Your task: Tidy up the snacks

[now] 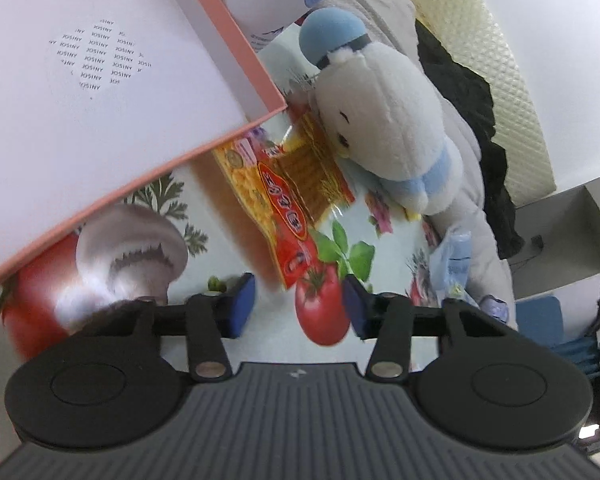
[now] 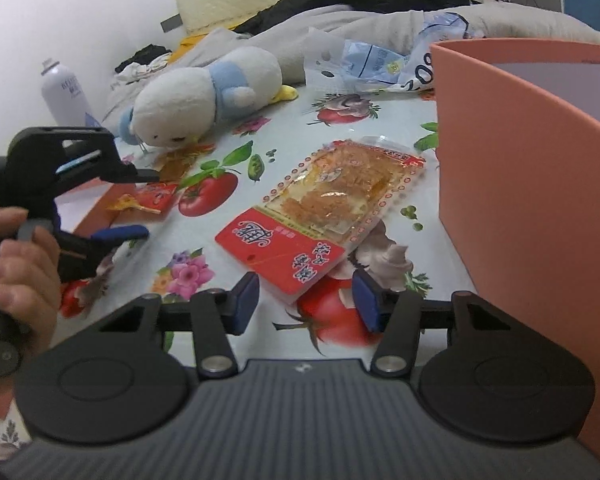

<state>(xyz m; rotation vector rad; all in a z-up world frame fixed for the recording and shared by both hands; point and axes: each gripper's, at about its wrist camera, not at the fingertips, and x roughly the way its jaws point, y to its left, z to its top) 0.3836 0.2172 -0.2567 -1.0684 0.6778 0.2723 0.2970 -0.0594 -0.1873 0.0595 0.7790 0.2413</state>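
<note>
On my far left lies the pink lid (image 1: 80,92), white inside, tilted across the left wrist view with one corner lying over the yellow-and-red snack packet (image 1: 288,196). That packet lies flat on the worktop (image 1: 380,208), its far end tucked against the white plush toy (image 1: 384,128). My left gripper (image 1: 298,306) points down at the packet's near corner with its jaws about half open; the corner sits just ahead of the gap, and nothing is held.

From the right wrist view, my left hand (image 2: 20,264) shows at the edge, gripping its handle, with the left jaws reaching toward that same packet beside the plush.

Moving right, the red snack packet (image 2: 320,220) with the clear window lies flat on the worktop, well apart from the first one. My right gripper (image 2: 306,300) hangs over its near red end, jaws roughly half open, the corner lying between the pads but not pinched as far as I can tell.

Furthest right stands the pink box (image 2: 520,184), open at the top, just beside the red packet.

I judge this the pick-up step: both packets are still out on the worktop, none boxed yet. Next I need to lower each pair of jaws so one pad slides under a thin edge, then close. Flat, slick wrappers may slip away instead of lifting.
</note>
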